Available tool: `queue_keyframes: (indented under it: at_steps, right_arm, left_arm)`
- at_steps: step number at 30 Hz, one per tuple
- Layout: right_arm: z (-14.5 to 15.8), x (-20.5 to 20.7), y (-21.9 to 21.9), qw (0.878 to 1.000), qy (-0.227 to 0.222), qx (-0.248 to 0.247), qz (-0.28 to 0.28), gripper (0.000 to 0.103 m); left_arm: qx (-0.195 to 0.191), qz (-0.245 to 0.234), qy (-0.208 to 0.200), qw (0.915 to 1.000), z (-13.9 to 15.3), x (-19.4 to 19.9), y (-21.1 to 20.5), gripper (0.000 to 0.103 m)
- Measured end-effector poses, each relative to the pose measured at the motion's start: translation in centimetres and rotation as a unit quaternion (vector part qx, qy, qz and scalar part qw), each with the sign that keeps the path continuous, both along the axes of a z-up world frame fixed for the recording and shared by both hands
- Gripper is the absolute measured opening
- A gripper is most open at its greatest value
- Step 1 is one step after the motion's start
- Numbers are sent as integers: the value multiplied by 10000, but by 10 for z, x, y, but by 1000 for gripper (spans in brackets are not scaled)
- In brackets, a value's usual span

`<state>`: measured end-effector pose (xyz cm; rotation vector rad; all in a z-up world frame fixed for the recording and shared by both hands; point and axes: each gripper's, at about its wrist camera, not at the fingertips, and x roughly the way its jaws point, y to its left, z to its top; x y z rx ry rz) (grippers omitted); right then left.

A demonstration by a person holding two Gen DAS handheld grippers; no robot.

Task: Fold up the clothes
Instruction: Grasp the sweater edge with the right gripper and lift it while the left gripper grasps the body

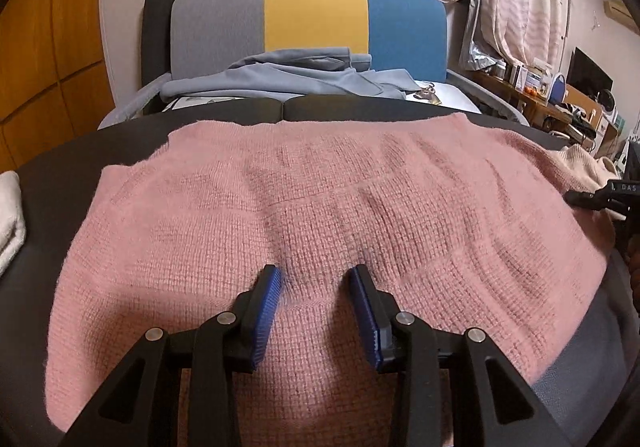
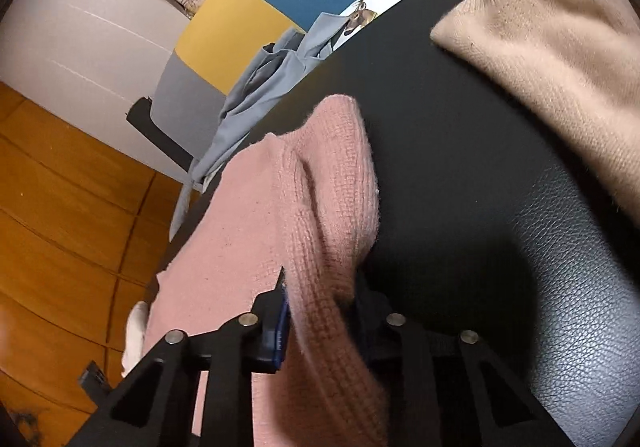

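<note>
2 claws worked on 1 pink knit sweater [image 1: 320,207] that lay spread flat across a dark tabletop [image 1: 72,167]. The left claw [image 1: 316,287] rested on the near part of the knit with its blue pads [image 1: 266,311] spread apart, a raised ridge of fabric between them but not squeezed. The right claw [image 2: 320,311] had closed on the sweater's [image 2: 320,207] edge, a thick fold of pink knit pinched between its jaws and lifted off the black leather-like surface [image 2: 560,287]. A beige sweater [image 2: 560,67] lay on the far right of the tabletop, apart from the pink one. Beyond the tabletop, a blue-grey garment [image 1: 304,77] lay crumpled on a chair with a grey, yellow and blue backrest [image 1: 312,19]. A white folded cloth [image 1: 10,215] sat at the left edge.
</note>
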<state>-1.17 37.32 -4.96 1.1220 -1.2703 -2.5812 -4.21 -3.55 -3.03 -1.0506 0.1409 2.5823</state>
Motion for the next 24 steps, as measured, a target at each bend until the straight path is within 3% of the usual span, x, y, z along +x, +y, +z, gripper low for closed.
queue_keyframes:
  at_steps: [3,6,8,10,13,20,24]
  right_arm:
    - [-1,6,3,9993,49,-329,-151,24]
    - [0,20,5,9977,118,-598,-281,23]
    - [-1,28,3,9968,125,-715,-321,22]
    - [-2,35,3,9946,174,-958,-371,22]
    - [-1,44,5,9873,335,-1473,-494,21]
    - [28,40,-5,9822,564,-1751,-384,21]
    - [48,32,-15,9792,556,-1912,-380,21]
  left_arm:
    - [265,89,-29,9996,11,16,-1,34]
    - [791,-359,110,9962,22,45,11,34]
    - [596,-709,241,9954,21,58,30,34]
    - [-28,-1004,219,9947,6,63,54,34]
    - [-447,-1064,429,9924,-3,71,66,34]
    - [327,-993,39,9945,7,58,31,34]
    - [111,-287,464,9985,20,45,-8,34]
